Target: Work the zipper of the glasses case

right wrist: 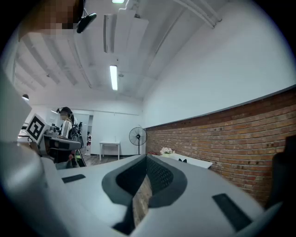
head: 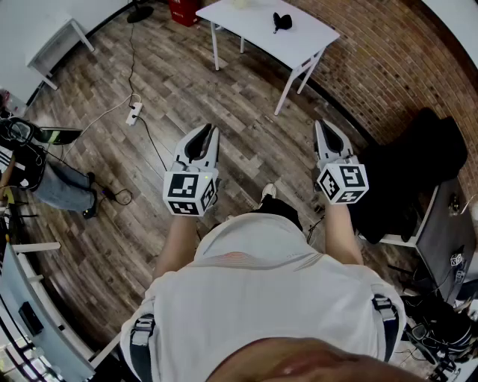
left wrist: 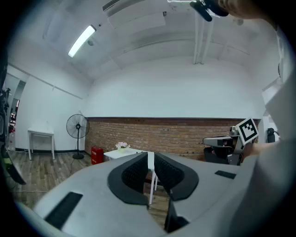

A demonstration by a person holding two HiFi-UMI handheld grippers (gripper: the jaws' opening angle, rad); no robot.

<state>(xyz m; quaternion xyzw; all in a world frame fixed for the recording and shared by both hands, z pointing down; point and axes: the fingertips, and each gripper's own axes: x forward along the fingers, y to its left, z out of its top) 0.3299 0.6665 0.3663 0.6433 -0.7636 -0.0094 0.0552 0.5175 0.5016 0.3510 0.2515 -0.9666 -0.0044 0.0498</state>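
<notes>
Since the left tongs (head: 208, 130) and right tongs (head: 323, 125) are closed and empty, meeting the distant glasses case (head: 282, 21) that way could shove it aside.

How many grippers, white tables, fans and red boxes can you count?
left gripper and right gripper: 2
white tables: 2
fan: 1
red box: 1
Total: 6
</notes>
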